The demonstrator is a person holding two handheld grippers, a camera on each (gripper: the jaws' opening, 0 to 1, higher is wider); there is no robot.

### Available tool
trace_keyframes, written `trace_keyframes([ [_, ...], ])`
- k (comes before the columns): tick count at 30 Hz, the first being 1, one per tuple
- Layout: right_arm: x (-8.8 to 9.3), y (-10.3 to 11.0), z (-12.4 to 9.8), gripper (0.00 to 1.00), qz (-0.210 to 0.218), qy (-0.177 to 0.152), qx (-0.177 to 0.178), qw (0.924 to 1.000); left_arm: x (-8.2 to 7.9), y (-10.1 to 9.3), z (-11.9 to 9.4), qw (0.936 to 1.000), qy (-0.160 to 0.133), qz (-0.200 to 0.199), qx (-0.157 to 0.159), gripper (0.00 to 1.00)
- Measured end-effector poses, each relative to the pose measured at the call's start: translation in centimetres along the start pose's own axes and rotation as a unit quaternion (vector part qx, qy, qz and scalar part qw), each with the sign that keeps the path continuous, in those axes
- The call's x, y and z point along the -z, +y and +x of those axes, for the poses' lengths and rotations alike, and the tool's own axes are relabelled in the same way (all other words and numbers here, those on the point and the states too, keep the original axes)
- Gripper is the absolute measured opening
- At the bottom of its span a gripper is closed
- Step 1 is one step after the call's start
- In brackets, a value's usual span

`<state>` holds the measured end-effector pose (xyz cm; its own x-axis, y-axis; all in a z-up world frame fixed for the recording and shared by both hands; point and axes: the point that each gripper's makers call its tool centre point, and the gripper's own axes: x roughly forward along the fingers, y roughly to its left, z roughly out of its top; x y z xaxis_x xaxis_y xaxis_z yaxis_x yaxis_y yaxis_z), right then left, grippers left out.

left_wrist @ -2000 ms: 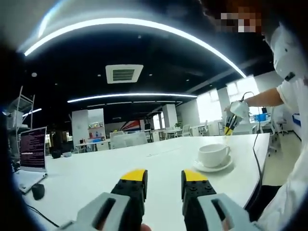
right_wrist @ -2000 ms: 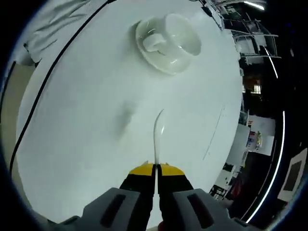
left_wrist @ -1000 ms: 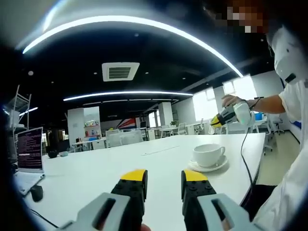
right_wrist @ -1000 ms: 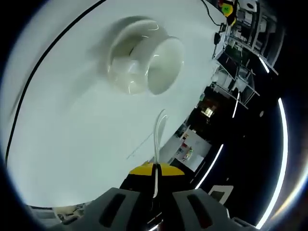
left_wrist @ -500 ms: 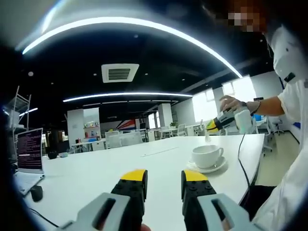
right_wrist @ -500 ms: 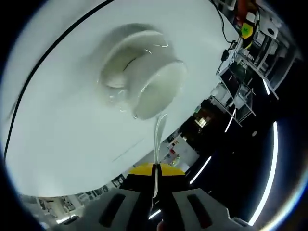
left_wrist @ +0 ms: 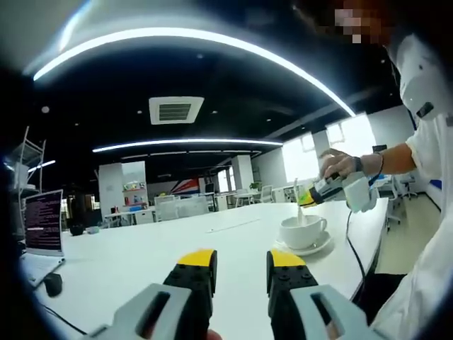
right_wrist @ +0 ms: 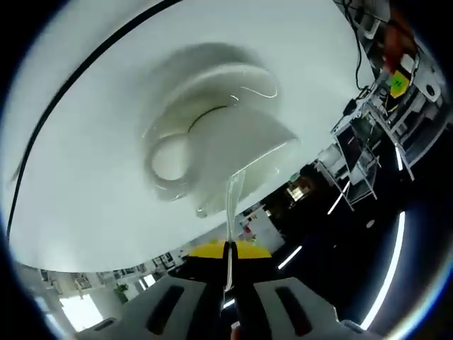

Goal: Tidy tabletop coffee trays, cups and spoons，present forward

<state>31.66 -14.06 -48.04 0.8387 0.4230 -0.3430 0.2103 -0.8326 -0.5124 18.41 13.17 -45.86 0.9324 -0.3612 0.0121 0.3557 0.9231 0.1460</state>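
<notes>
White ceramic cup [left_wrist: 303, 229] sits on its white saucer [left_wrist: 306, 246] at the right of the white table [left_wrist: 141, 258]. Left gripper [left_wrist: 241, 265] hovers low over the table, jaws apart, holding nothing. Right gripper [right_wrist: 228, 247] is clamped on a thin metal spoon [right_wrist: 232, 212], bowl end at the cup rim.

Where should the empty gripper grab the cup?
Probably by the rim. The cup sits upright on its saucer, mouth open upward, so one jaw could go inside and one outside from above. The right gripper holds a spoon at the mouth, so the left gripper should take the near side.
</notes>
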Motion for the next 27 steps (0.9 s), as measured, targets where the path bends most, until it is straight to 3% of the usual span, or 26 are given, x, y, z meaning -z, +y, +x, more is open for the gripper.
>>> trace_keyframes([
  [14,-2.1,0.0,1.0,0.03,-0.037,-0.027,-0.020,0.9987,0.0,0.2,-0.6,0.9999,-0.008,-0.011,-0.004,0.30],
  [27,-2.0,0.1,1.6,0.04,-0.096,-0.050,-0.053,0.9927,-0.2,0.8,-0.9,0.9996,-0.018,-0.019,-0.015,0.30],
])
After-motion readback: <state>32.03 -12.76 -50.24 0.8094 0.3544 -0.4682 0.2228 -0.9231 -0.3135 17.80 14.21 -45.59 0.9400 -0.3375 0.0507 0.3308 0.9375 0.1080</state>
